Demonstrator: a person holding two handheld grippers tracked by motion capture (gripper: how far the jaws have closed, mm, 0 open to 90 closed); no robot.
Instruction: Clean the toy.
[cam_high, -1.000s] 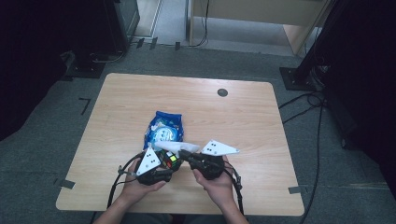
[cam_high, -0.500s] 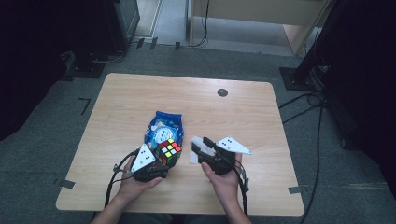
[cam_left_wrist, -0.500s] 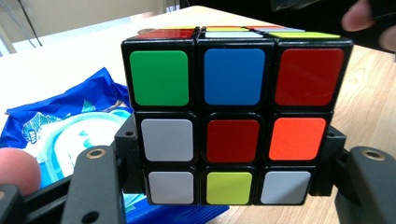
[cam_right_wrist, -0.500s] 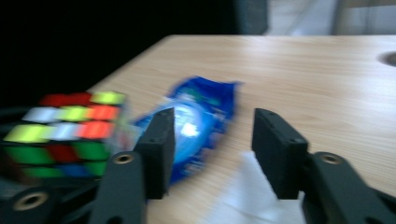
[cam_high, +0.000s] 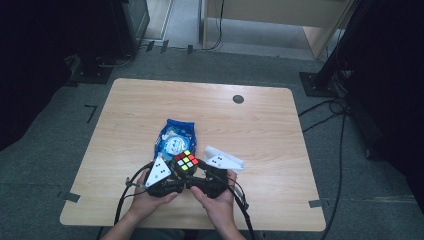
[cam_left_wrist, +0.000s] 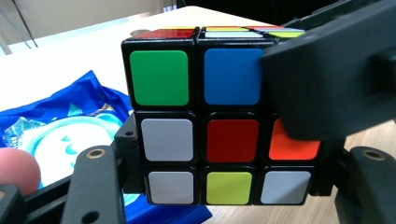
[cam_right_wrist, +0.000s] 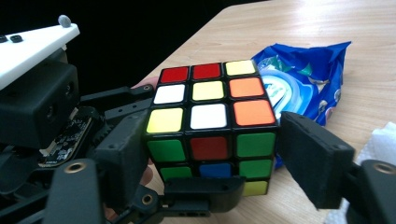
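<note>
cube (cam_high: 185, 161) sits off the tabletop (cam_high: 260, 125), held up near the front edge, about mid-width. left gripper (cam_high: 172, 172) clamped on it: in left gripper view its jaws press the cube's lower sides. right gripper (cam_high: 200, 175) close alongside, jaws apart and just been opening; in right gripper view the cube (cam_right_wrist: 212, 126) stands betw. them, left pad at the cube's face, right pad w/ a visible gap, so no grip. blue packet (cam_high: 176, 138) lies flat just behind the cube, toward table centre. white tissue (cam_high: 225, 156) lies by the right gripper, right of the packet. dark round plug (cam_high: 238, 99) near the far edge, well apart. both hands low at the front edge.
</note>
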